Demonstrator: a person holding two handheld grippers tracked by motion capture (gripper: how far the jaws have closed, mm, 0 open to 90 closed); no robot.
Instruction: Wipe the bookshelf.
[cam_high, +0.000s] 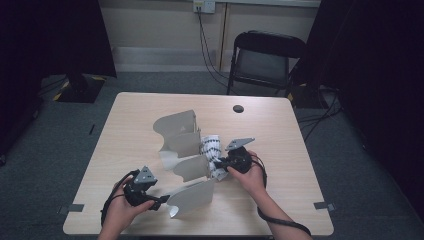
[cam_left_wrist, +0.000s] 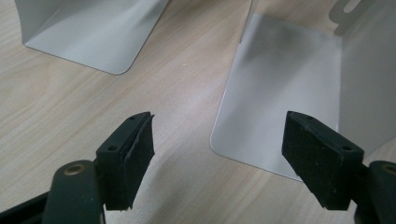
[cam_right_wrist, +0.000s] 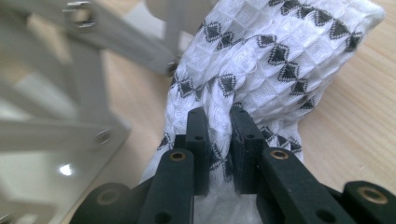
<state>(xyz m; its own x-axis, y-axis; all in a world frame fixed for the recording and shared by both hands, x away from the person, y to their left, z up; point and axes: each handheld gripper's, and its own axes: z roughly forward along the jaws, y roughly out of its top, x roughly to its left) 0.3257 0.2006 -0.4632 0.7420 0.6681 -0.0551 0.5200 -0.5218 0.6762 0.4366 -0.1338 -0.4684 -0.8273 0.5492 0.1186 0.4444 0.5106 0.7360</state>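
A black folding chair (cam_high: 265, 60) stands on seemingly grey carpet (cam_high: 150, 82).

light: dim room, lit table (cam_high: 150, 107) | glare: rack (cam_right_wrist: 65, 170) | blur: rack, perhaps defocus

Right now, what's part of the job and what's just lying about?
In the job:
- white waffle-weave cloth with black diamonds, pinched in the right gripper
- grey metal expanding divider rack
- left gripper, jaws open by a rack plate

Lying about:
- black folding chair
- black round table grommet

cloth (cam_high: 212, 146) right of rack (cam_high: 181, 142), seemingly touching
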